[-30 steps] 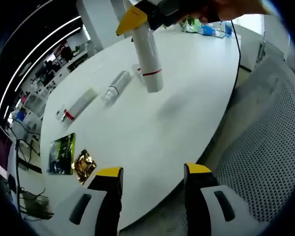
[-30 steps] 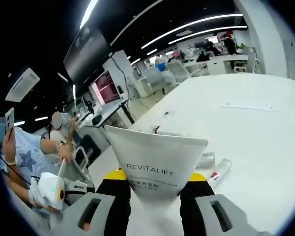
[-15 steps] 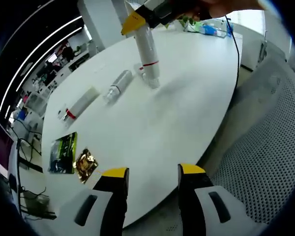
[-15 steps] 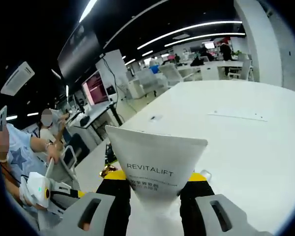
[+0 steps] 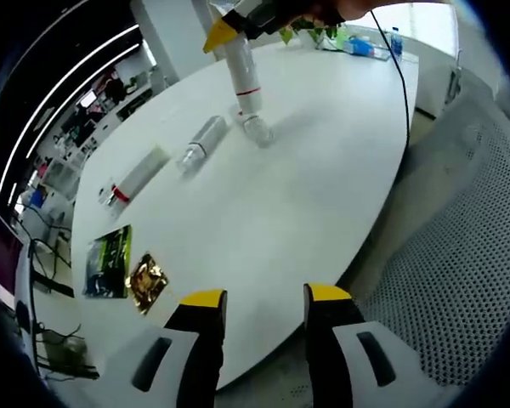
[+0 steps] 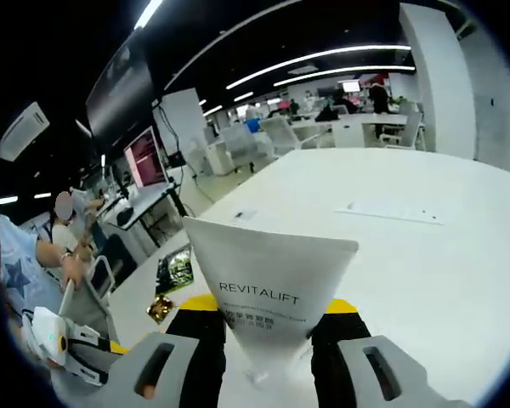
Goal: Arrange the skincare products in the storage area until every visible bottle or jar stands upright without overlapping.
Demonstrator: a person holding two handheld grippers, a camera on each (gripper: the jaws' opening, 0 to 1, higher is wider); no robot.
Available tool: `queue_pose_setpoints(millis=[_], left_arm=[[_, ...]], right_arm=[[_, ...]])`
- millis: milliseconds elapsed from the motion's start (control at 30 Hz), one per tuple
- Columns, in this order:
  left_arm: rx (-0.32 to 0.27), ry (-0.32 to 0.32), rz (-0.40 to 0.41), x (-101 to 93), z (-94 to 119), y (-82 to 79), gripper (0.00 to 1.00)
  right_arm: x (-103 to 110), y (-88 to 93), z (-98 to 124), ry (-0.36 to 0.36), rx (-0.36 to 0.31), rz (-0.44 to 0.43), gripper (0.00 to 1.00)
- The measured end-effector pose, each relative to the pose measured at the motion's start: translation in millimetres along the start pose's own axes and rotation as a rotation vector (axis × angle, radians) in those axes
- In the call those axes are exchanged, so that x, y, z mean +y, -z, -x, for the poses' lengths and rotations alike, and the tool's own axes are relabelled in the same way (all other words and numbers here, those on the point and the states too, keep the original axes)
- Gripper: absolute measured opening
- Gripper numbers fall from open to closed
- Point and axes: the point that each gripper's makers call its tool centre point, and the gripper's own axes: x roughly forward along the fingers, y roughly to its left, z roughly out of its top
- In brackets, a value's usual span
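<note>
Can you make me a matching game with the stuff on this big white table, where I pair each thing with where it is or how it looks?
Things:
1. white tube
2. silver bottle
3. gold packet
4. green packet

States:
A. lying flat, crinkly and shiny
B. held up by the right gripper
C. lying on its side
D. flat, next to the gold one

Pairs: 1-B, 2-C, 3-A, 4-D

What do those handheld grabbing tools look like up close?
Each gripper has two black jaws capped with yellow tips, rising from pale grey, rounded bodies with dark oval slots: the left gripper and the right gripper look alike. In the left gripper view, a thin black cable trails from the right one.
</note>
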Motion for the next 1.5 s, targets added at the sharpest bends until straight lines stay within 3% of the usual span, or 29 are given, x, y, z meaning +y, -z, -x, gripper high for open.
queue_pose_setpoints(millis=[633,1033,1500], left_arm=[[0.019,-0.006,-0.001,2.5,0,4.3,0.32],[0.031,-0.002,-0.004,1.8,-2,6.7,0.30],[0.035,-0.005,-0.002,2.1,-1,6.9,0.28]], right_arm=[[-34,-22.8,-27,0.076,-0.022,0.085,0.34],[-66,-40.3,-45,0.150,-0.064,0.064,0.34],[-80,-38.5,-59,0.218,-0.057,0.079,0.34]])
